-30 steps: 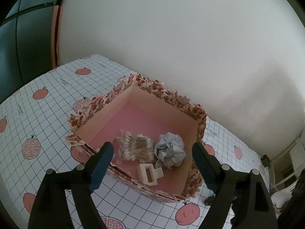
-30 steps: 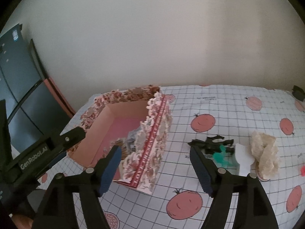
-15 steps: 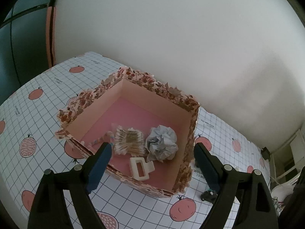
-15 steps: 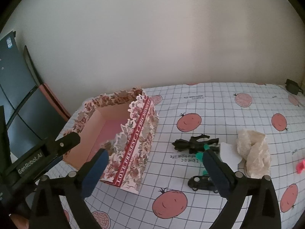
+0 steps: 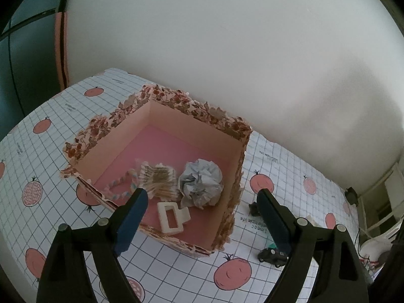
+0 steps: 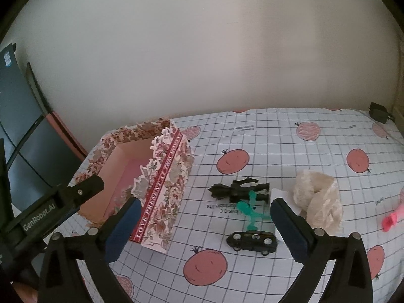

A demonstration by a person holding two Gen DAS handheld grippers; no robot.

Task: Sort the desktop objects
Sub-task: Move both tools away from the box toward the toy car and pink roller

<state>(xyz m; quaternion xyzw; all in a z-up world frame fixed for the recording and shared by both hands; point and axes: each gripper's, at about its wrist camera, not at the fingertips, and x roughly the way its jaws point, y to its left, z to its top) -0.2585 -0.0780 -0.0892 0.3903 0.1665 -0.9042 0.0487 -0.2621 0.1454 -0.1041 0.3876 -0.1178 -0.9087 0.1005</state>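
Note:
A floral paper box (image 5: 234, 126) with a pink inside holds a bundle of cotton swabs (image 5: 157, 179), a crumpled grey paper ball (image 5: 200, 181), a cream hair claw (image 5: 173, 217) and a pastel braided cord (image 5: 118, 184). My left gripper (image 5: 200, 200) hovers open above the box's near side with nothing between its fingers. In the right wrist view the box (image 6: 166, 176) stands at the left. To its right lie a black toy figure (image 6: 238, 190), a green figure (image 6: 250, 209), a black toy car (image 6: 252, 240) and a cream lace cloth (image 6: 318, 202). My right gripper (image 6: 204, 208) hangs wide open and empty above the cloth-covered table.
The table wears a white checked cloth (image 6: 277, 141) with red fruit prints and ends at a pale wall. A white card (image 6: 280, 195) lies by the lace, a pink object (image 6: 392, 217) at the right edge, a small black item (image 6: 378, 112) in the far corner. The left gripper's body (image 6: 63, 202) shows at the left.
The right jaws have spread wider. Both views have drawn back from the box, so it looks smaller, and the black toy car has come into sight in both.

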